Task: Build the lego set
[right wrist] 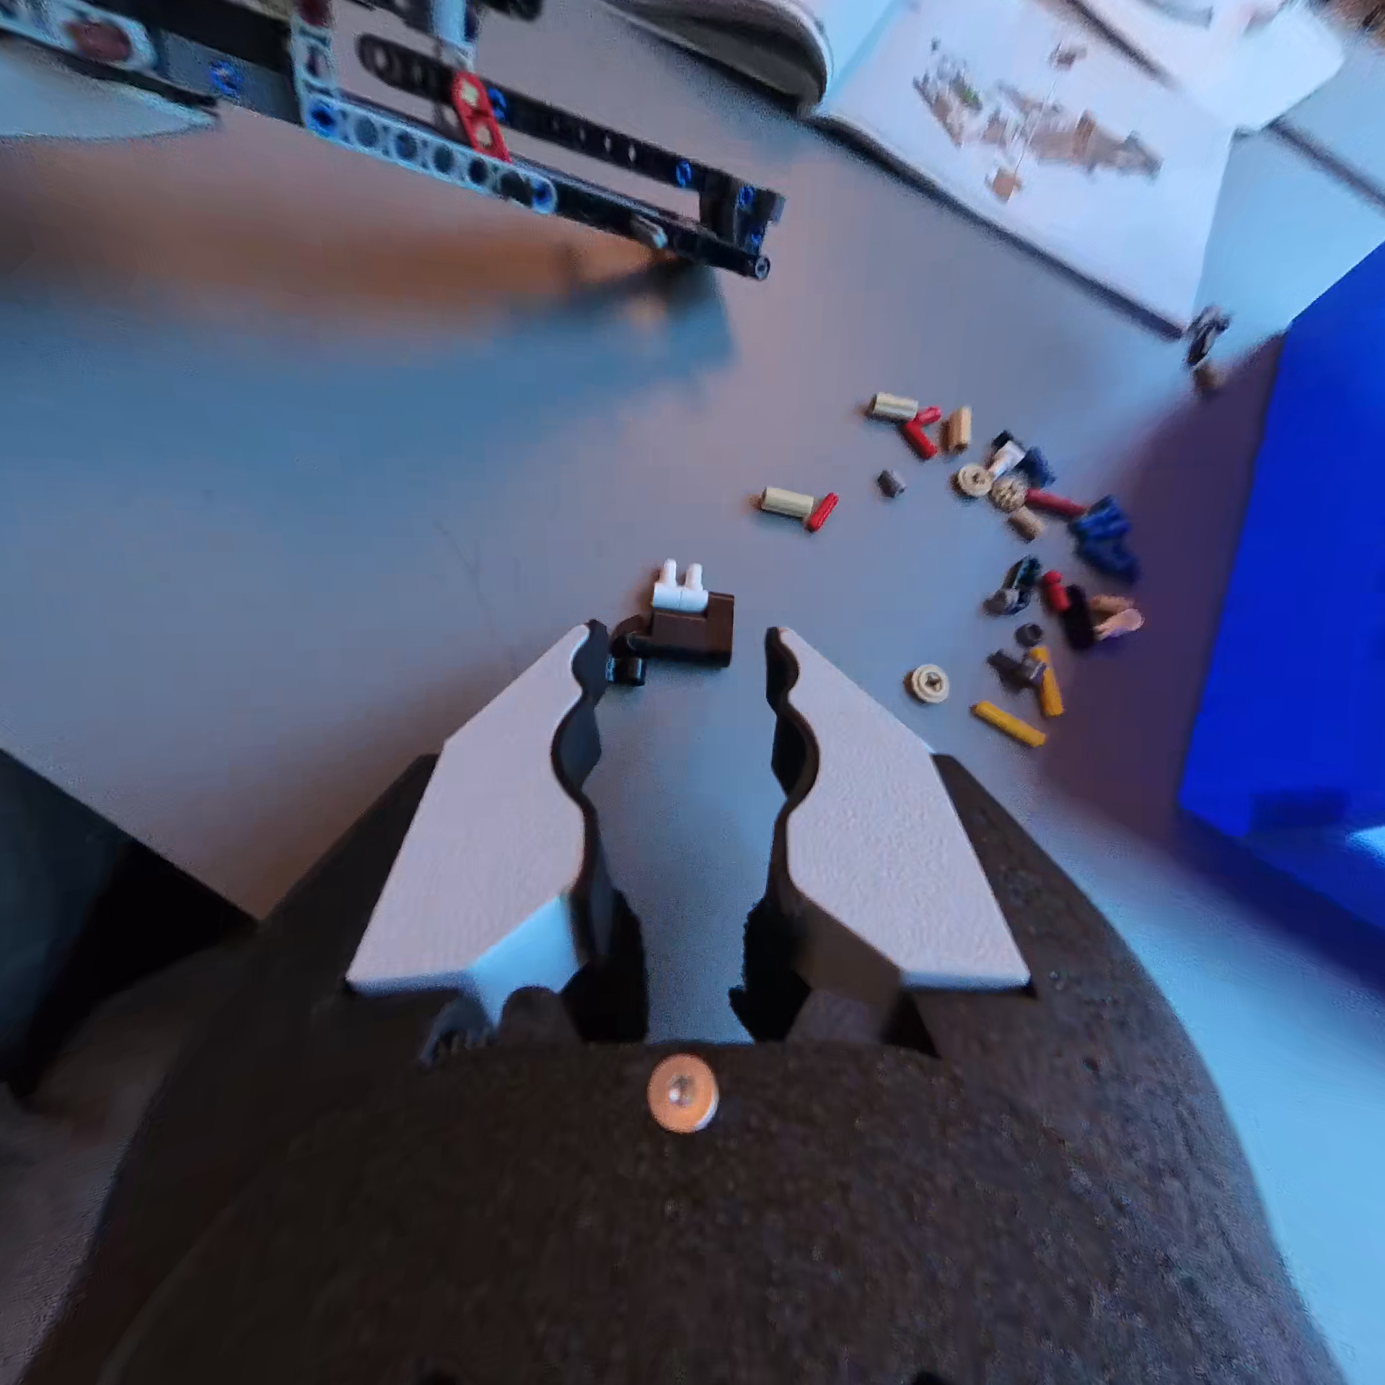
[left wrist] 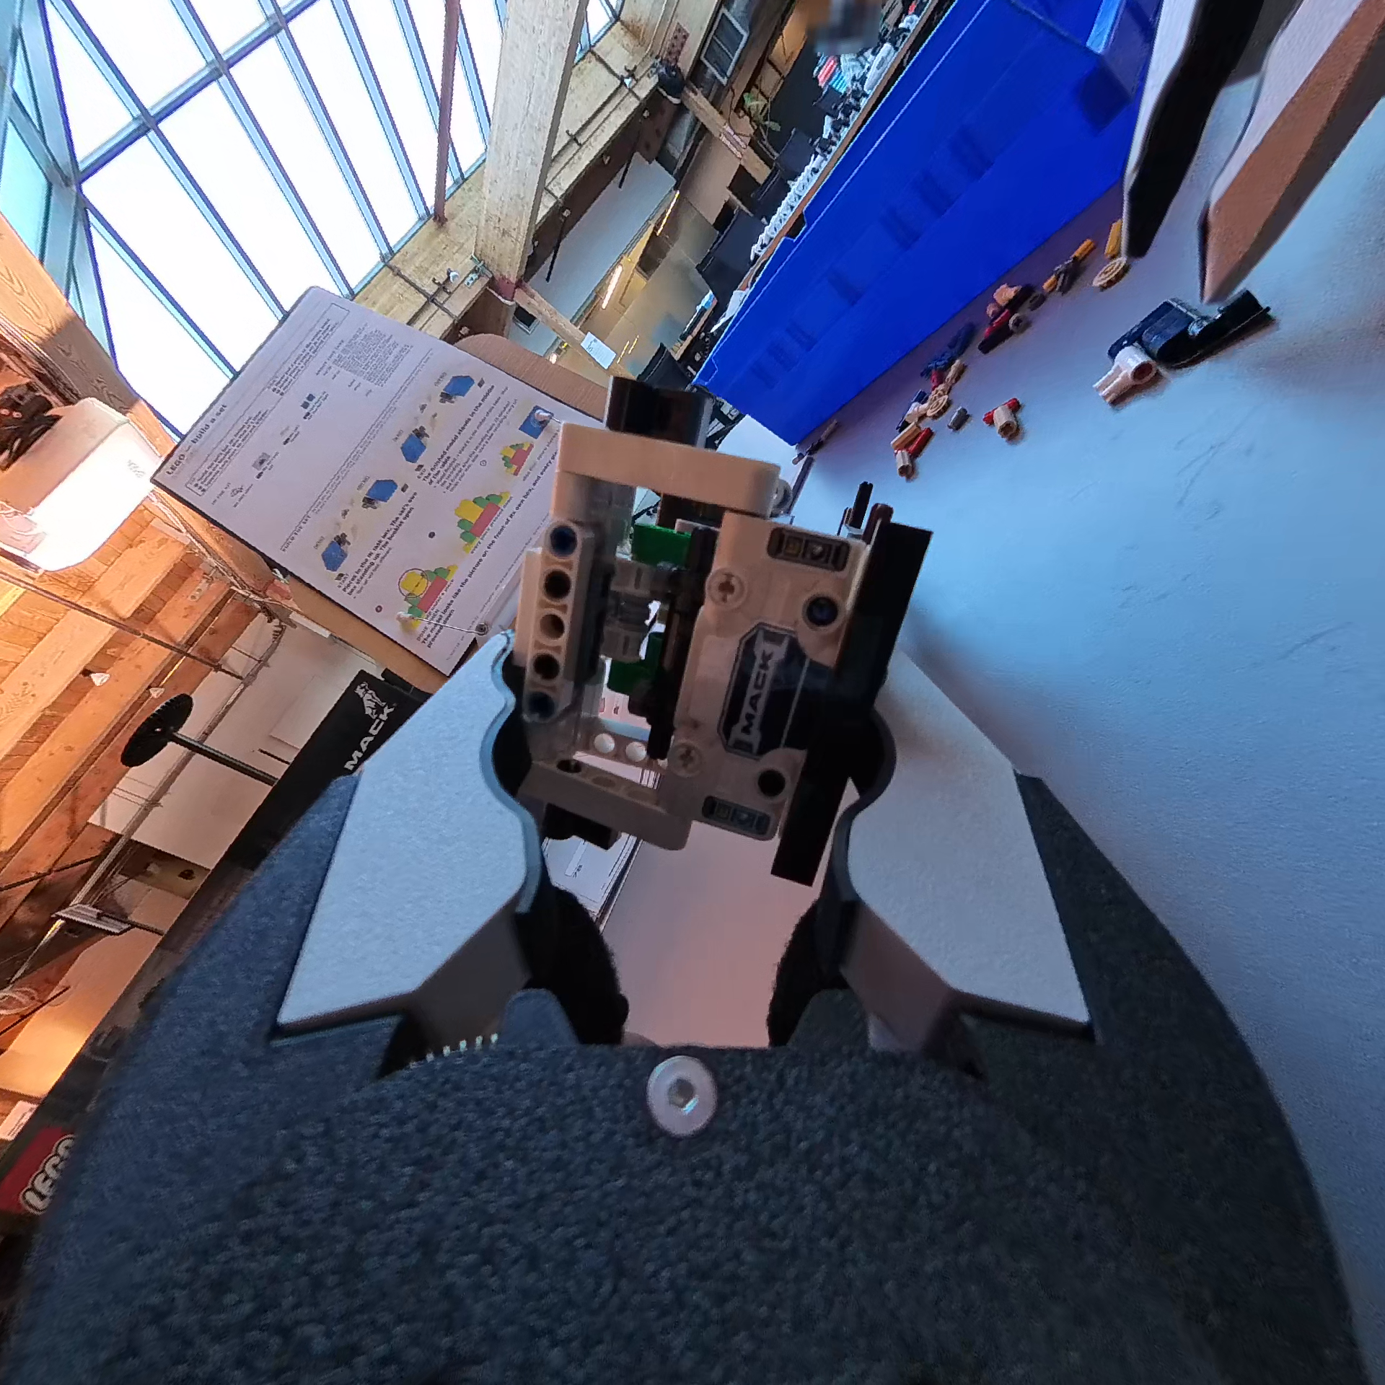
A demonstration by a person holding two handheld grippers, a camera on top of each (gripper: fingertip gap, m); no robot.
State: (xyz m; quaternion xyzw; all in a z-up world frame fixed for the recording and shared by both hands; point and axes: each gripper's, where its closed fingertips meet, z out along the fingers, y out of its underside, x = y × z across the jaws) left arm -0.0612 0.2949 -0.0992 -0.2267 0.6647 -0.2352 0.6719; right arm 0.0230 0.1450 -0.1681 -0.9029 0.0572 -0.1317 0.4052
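Note:
My left gripper (left wrist: 693,704) is shut on a white, black and green lego assembly (left wrist: 697,644), held up off the table and tilted. My right gripper (right wrist: 678,637) is open and empty, low over the grey table, its tips just short of a small dark brown and white lego sub-assembly (right wrist: 686,622). That sub-assembly also shows in the left wrist view (left wrist: 1184,337), under the right gripper's fingers (left wrist: 1229,150). A long black and grey lego chassis (right wrist: 539,157) lies at the far left of the right wrist view.
Several loose small lego pieces (right wrist: 1042,539) are scattered to the right of the sub-assembly, also in the left wrist view (left wrist: 967,382). A blue bin (right wrist: 1304,569) stands at the right. An open instruction sheet (left wrist: 375,465) stands behind the held assembly; a booklet (right wrist: 1049,127) lies far off.

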